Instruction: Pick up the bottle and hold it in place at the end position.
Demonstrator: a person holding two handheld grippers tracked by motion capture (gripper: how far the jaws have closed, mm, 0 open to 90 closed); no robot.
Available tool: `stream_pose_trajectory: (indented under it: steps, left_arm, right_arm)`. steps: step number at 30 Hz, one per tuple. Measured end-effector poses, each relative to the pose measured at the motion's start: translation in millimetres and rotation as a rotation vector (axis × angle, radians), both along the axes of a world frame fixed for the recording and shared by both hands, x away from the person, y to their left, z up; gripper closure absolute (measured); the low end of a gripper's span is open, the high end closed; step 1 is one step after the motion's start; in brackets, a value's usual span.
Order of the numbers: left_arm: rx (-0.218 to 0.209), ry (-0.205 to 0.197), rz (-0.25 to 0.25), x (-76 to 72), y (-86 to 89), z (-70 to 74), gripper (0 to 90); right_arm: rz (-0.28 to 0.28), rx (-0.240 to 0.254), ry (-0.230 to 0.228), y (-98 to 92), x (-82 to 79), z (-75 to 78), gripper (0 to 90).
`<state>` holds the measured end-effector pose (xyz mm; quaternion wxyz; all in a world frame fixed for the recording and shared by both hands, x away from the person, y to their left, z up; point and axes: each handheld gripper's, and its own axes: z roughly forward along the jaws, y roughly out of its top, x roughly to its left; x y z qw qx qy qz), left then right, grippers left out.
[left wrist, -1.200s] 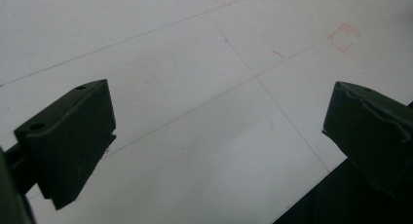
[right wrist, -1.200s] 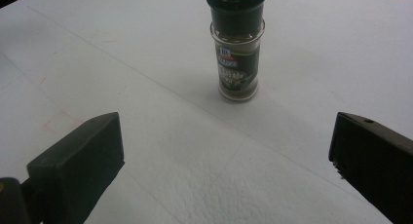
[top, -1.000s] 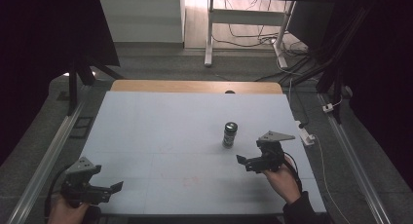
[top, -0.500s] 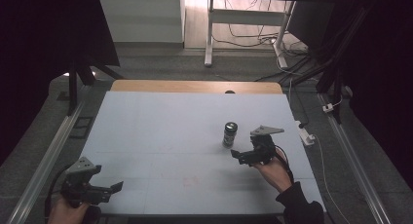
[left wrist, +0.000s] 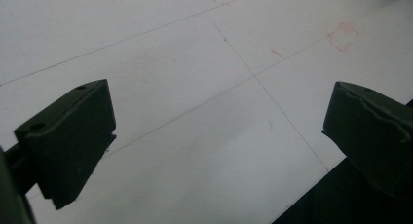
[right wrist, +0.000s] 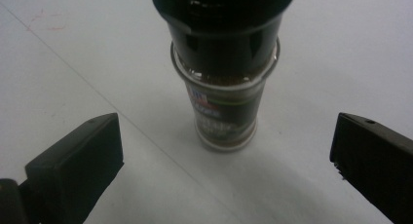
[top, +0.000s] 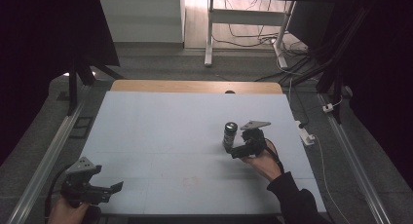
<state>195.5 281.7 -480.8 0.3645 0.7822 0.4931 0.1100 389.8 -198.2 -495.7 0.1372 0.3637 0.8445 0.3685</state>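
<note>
Two tools spread wide, both empty. Spice jar upright, right of centre in high view, just ahead of right tool. Judged step: grasp; centre jar between jaws, grip glass body below cap. Left tool idle at lower left, over bench.

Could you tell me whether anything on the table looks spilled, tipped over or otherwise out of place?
Nothing stands out. The spice jar stands upright on the table with its black cap on and no spill around it. The right tool is open in front of it; the left tool is open over bare table.
</note>
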Motion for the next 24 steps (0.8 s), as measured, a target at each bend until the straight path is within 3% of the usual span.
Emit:
stream_pose_trajectory:
  steps: [7, 10, 15, 22, 24]
  left_arm:
    - [0.002, -0.001, -0.004, 0.1, -0.2, -0.1, 0.0]
    - [0.003, 0.000, -0.006, 0.2, -0.3, -0.1, 0.0]
    - [0.004, 0.000, -0.008, 0.2, -0.5, -0.2, 0.0]
    - [0.007, 0.001, -0.009, 0.3, -0.8, -0.2, 0.0]
    - [0.007, 0.001, -0.009, 0.3, -0.8, -0.2, 0.0]
  right_arm:
    - [0.011, -0.022, -0.015, 9.0, 10.1, -5.3, 3.5]
    - [0.013, -0.017, -0.026, 9.6, 13.3, -6.4, 11.5]
    - [0.045, -0.009, -0.045, 9.7, 15.1, -5.6, 33.2]
    - [0.069, -0.018, -0.054, 13.1, 15.4, -5.5, 51.4]
    - [0.072, -0.025, -0.057, 12.6, 15.6, -5.0, 52.1]
